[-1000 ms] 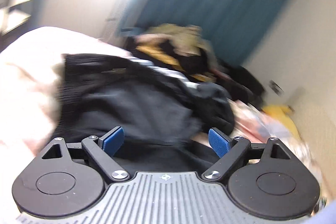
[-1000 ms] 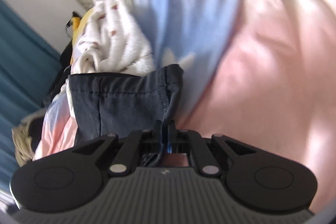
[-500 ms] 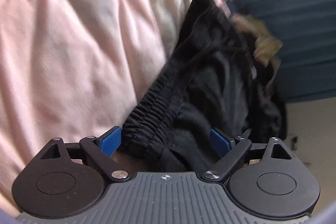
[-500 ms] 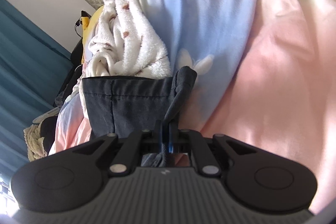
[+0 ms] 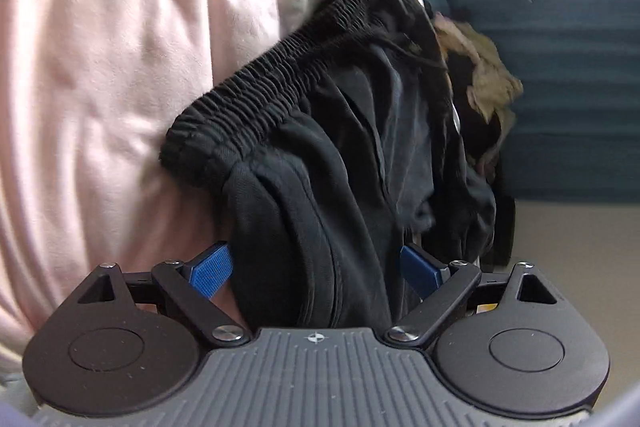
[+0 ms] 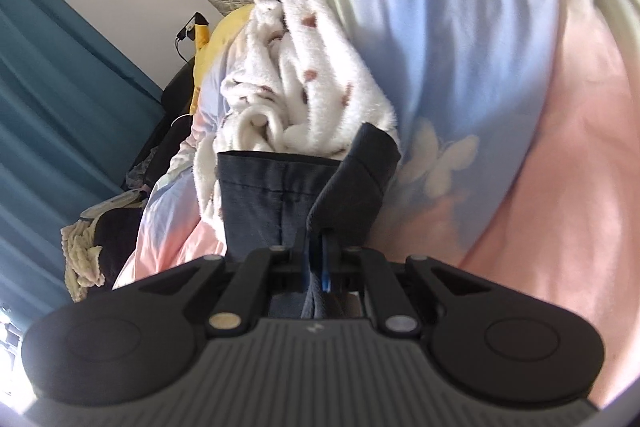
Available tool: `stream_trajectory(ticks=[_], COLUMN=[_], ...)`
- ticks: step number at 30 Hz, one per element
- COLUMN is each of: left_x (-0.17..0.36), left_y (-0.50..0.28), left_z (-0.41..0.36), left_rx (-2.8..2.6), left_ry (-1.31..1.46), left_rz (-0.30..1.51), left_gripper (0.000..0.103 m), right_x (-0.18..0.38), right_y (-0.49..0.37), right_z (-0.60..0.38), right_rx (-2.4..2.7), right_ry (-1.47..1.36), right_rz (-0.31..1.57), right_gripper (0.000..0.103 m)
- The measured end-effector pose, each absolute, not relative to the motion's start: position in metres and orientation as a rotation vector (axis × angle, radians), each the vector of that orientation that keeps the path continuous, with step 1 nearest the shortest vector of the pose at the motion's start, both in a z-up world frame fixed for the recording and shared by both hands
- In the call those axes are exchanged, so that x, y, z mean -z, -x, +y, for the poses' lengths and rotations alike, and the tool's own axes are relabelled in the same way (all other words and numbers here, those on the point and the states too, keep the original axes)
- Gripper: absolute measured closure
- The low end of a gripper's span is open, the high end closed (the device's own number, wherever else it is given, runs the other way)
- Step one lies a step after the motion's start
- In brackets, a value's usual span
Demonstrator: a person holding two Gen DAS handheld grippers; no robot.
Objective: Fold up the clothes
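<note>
1. Two garments are in play. In the left wrist view, black trousers with a gathered elastic waistband (image 5: 320, 131) lie on a pale pink crumpled bed sheet (image 5: 100, 67); their long axis runs from the near centre up and away, and the waistband runs diagonally from mid-left to upper right.
2. The left hand-held gripper (image 5: 316, 269) is released, its blue pads (image 5: 210, 269) standing wide on either side of a fold of the black cloth; whether they touch it I cannot tell.
3. Right of the trousers sits a heap of beige and dark clothes (image 5: 488, 83) before a teal curtain (image 5: 580, 67).
4. In the right wrist view, a dark navy woven garment with a stitched hem (image 6: 280, 199) rises from the near centre, hem edge level and furthest from the camera.
5. The right hand-held gripper (image 6: 316, 261) is clenched on this navy cloth.
6. Behind it lie a white fleecy blanket with brown spots (image 6: 312, 79) and a pastel blue-and-pink duvet with a white flower print (image 6: 460, 67).
</note>
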State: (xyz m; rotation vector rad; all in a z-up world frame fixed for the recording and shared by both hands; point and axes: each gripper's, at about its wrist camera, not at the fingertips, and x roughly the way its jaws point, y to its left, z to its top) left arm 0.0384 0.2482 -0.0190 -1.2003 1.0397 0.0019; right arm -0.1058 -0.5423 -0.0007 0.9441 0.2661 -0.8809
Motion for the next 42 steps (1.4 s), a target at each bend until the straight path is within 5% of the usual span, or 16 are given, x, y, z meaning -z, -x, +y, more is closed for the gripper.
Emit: stream_trajectory(ticks=[7, 10, 15, 21, 25, 31, 35, 37, 39, 42], left_x=[0.031, 0.031, 0.022, -0.02, -0.02, -0.006, -0.019, -0.025, -0.032, -0.046], left_y=[-0.068, -0.069, -0.065, -0.046, -0.027, -0.026, -0.029, -0.026, -0.02, -0.008], left_z=[0.237, 0.241, 0.245, 0.25, 0.26, 0.272, 0.259, 0.255, 0.251, 0.241], left_rx=[-0.114, -0.088, -0.121, -0.035, -0.015, 0.043, 0.072, 0.078, 0.055, 0.024], left_ry=[1.175, 1.184, 1.153, 0.991, 0.9, 0.853, 0.667, 0.593, 0.542, 0.431], left_rz=[1.088, 1.05, 1.027, 0.855, 0.895, 0.995, 0.994, 0.985, 0.972, 0.908], left_gripper=[0.012, 0.021, 0.076, 0.096, 0.095, 0.094, 0.086, 0.079, 0.051, 0.03], right_x=[0.0, -0.003, -0.031, -0.068, -0.072, -0.006, 0.01, 0.002, -0.01, -0.031], right_y=[0.111, 0.116, 0.115, 0.121, 0.133, 0.161, 0.162, 0.15, 0.131, 0.096], right_z=[-0.544, -0.556, -0.564, -0.568, -0.57, -0.589, -0.581, -0.573, -0.563, -0.543], right_rx=[0.864, 0.835, 0.735, 0.697, 0.745, 0.819, 0.816, 0.789, 0.748, 0.67], right_ry=[-0.949, -0.982, -0.934, -0.919, -0.811, -0.944, -0.945, -0.892, -0.856, -0.806], right_rz=[0.259, 0.268, 0.293, 0.225, 0.252, 0.422, 0.454, 0.451, 0.441, 0.423], right_gripper=[0.095, 0.096, 0.098, 0.099, 0.102, 0.102, 0.102, 0.102, 0.102, 0.102])
